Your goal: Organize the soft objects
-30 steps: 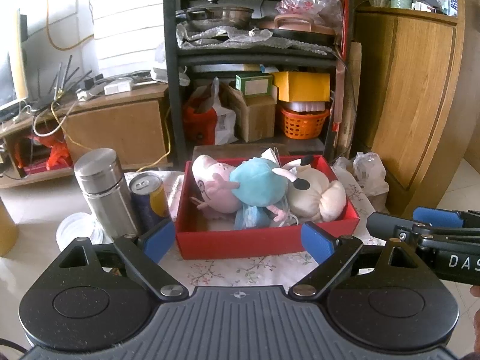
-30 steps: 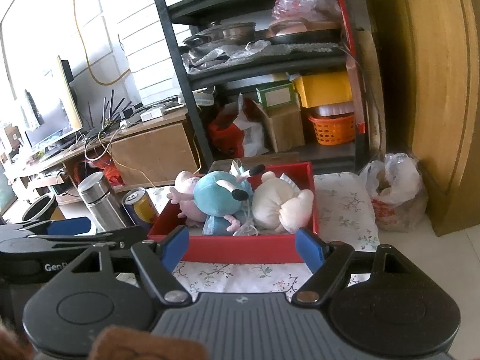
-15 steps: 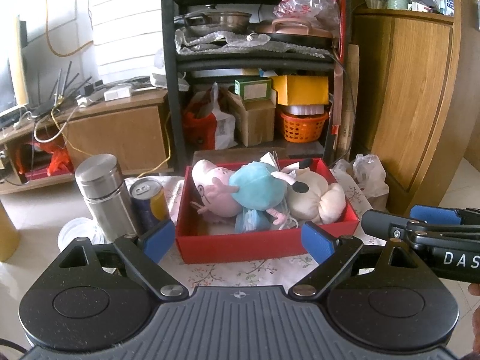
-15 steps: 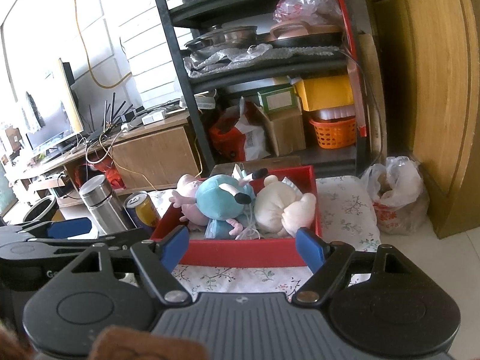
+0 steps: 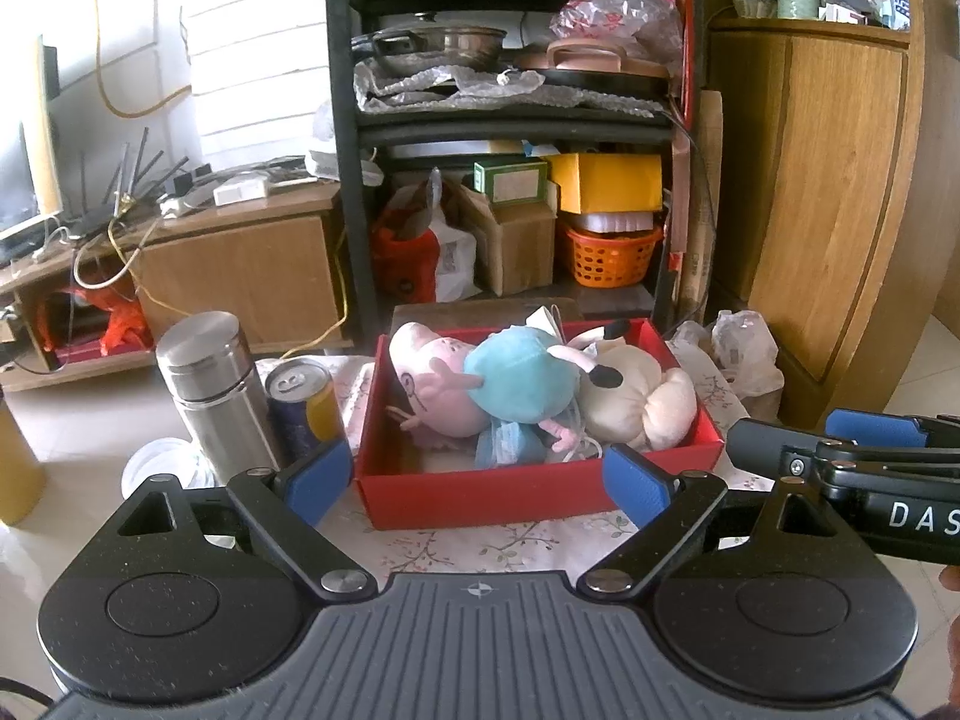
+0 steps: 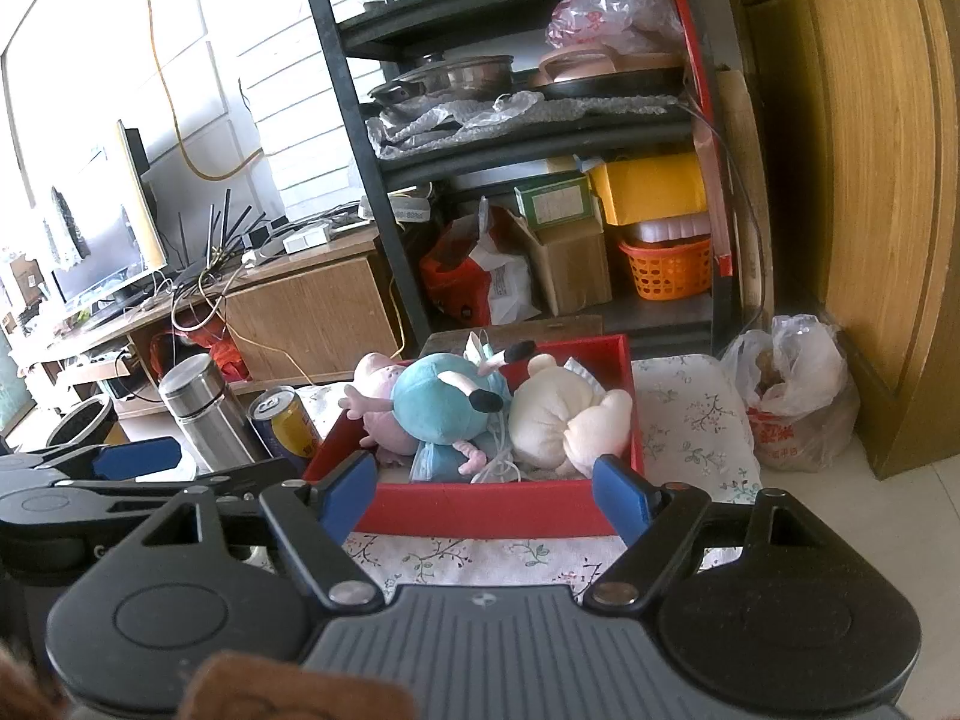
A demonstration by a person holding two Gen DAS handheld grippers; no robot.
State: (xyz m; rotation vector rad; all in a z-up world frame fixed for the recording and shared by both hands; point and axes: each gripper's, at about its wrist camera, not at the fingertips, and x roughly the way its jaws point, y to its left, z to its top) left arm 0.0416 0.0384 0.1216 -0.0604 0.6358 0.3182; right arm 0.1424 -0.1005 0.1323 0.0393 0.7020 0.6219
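A red box (image 5: 540, 495) (image 6: 480, 513) sits on a floral cloth. In it lie a pink plush (image 5: 429, 387) (image 6: 375, 381), a blue plush (image 5: 522, 381) (image 6: 435, 405) and a cream plush (image 5: 636, 399) (image 6: 555, 420), packed side by side. A blue face mask (image 5: 501, 444) lies under them. My left gripper (image 5: 477, 480) is open and empty, held just in front of the box. My right gripper (image 6: 483, 495) is open and empty too, in front of the box; it shows at the right edge of the left wrist view (image 5: 852, 444).
A steel flask (image 5: 216, 396) (image 6: 204, 411) and a drink can (image 5: 303, 405) (image 6: 285, 423) stand left of the box. A black shelf rack (image 5: 510, 120) full of pots and boxes stands behind. A wooden cabinet (image 5: 840, 192) and a plastic bag (image 6: 792, 390) are to the right.
Both grippers have drawn back and risen slightly; the box sits a little farther away. The plush toys have not moved.
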